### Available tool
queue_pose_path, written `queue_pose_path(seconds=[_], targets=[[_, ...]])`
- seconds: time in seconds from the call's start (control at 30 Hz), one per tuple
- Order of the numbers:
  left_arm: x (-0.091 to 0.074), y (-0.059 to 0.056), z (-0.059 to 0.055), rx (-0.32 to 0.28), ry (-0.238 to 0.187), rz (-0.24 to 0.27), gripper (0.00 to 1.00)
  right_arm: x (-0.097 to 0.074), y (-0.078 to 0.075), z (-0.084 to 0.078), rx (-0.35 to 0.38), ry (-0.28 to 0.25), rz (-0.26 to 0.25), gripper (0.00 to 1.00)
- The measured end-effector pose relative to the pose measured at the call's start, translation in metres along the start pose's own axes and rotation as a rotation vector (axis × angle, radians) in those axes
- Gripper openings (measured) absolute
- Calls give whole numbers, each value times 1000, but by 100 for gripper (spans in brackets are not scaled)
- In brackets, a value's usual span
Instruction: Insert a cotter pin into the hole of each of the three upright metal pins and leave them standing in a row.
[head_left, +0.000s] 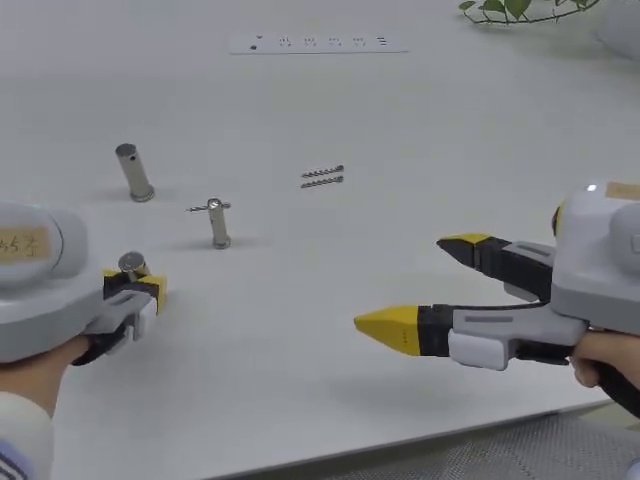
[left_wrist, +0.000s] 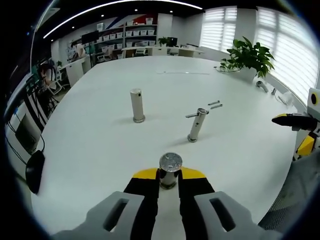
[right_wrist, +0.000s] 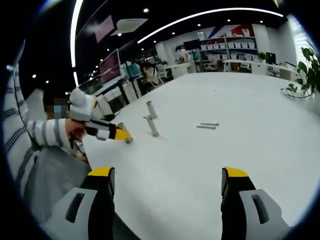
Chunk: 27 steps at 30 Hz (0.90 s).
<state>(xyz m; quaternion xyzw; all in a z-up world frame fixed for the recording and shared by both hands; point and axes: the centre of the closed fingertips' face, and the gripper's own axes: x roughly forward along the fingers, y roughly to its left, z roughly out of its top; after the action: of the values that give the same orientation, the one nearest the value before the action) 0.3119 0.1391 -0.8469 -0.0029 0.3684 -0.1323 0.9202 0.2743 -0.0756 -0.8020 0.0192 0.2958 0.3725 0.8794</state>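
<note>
Inside the left claw (left_wrist: 169, 178) stands a clamped metal pin (left_wrist: 170, 163); the right claw (head_left: 403, 281) gapes wide.

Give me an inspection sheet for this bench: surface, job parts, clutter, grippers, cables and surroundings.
Surface: white table, looks clean.
Job's things: far pin upright, nothing through it; middle pin upright, fitted cotter pin through it; third pin upright in the left gripper; two loose cotter pins lying side by side.
Clutter: power strip near the far edge.
Grippers: left gripper shut on third pin; right gripper open, holding nothing.
Cables: nothing seen.
Surroundings: potted plant; office shelves behind.
</note>
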Motion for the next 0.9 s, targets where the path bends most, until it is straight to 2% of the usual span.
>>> queue_pose_path(seconds=[0.03,0.1,0.17,0.27,0.3,0.37,0.43,0.5,0.57,0.63,0.77,0.9], targets=[[-1,0,1,-7,0,2,13,0,0,0,0,1,0,90],[-2,-1,3,22,-7,1,14,0,0,-1,-1,2,-1,90],[-3,-1,6,14,-7,-9,15,1,0,-1,2,3,0,90],[-3,-1,7,-13,-6,-31,27,1,0,-2,0,5,1,90],[-4,-1,9,-8,-11,-30,33,1,0,-2,1,5,1,90],[-6,-1,14,22,-36,-42,40,1,0,-2,1,6,0,90],[-7,-6,15,13,-44,-89,43,1,0,-2,1,8,-1,90],[-7,-13,16,42,-61,-148,45,1,0,-2,1,10,-1,90],[-10,-16,11,25,-47,-180,47,1,0,-2,-1,14,-3,90],[-14,-19,10,8,-56,-214,49,1,0,-3,-1,17,-4,90],[-22,-17,9,-23,-58,-233,63,2,-1,-6,19,21,0,90],[-29,-12,9,-61,-73,-247,67,2,-1,-8,16,31,0,90]])
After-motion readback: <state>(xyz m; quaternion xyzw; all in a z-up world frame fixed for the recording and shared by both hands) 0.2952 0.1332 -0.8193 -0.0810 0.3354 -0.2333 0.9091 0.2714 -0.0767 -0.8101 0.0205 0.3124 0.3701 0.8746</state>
